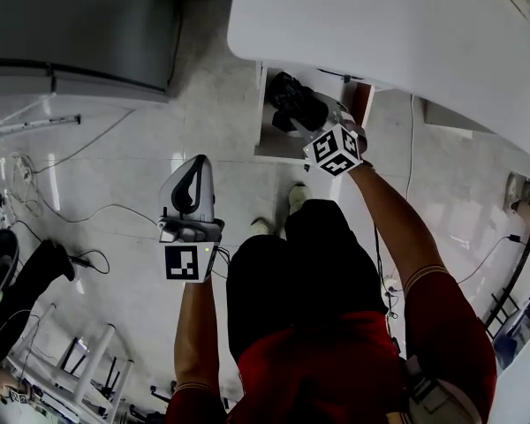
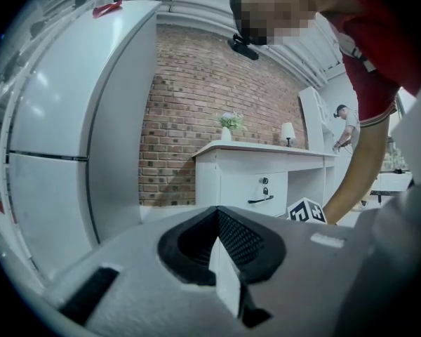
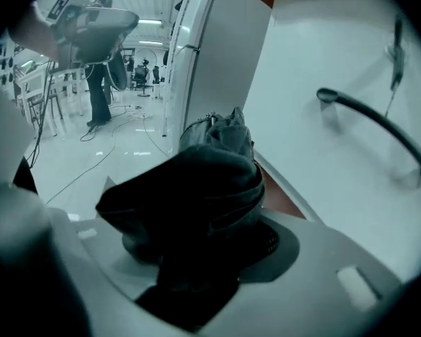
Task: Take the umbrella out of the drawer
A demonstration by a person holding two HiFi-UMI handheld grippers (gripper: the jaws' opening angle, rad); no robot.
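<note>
While right tongs clamp umbrella, drawer edge near.

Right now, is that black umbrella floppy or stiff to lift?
Probably both: the umbrella is folded short, so its core likely stays stiff, but the wrinkled cloth looks soft. It seems light, since the right claw holds it alone.

The umbrella sits in the right tongs over the drawer.
</note>
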